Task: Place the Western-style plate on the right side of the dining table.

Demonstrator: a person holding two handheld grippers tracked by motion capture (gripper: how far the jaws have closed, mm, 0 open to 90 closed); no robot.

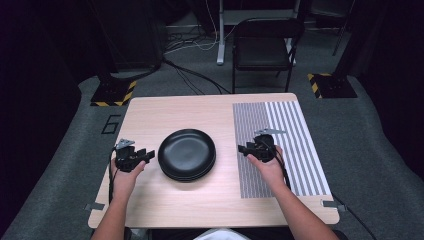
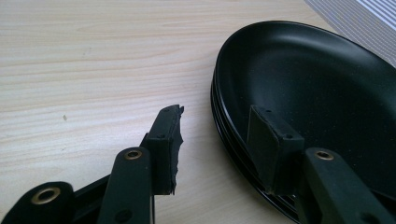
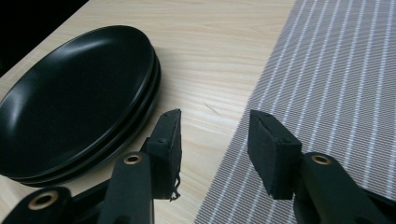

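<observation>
Plates (image 1: 187, 154): three stacked, black, between two gaping tongs.

Each hand-held gripper is black: the left hand-held gripper (image 1: 148, 154) and the right hand-held gripper (image 1: 242, 148) both carry a grey three-cornered plate on top and trail a black cable. Their jaw arms show brass-ringed rivets and rectangular black pads with frayed edges. The forearms are bare, without sleeves.
</observation>
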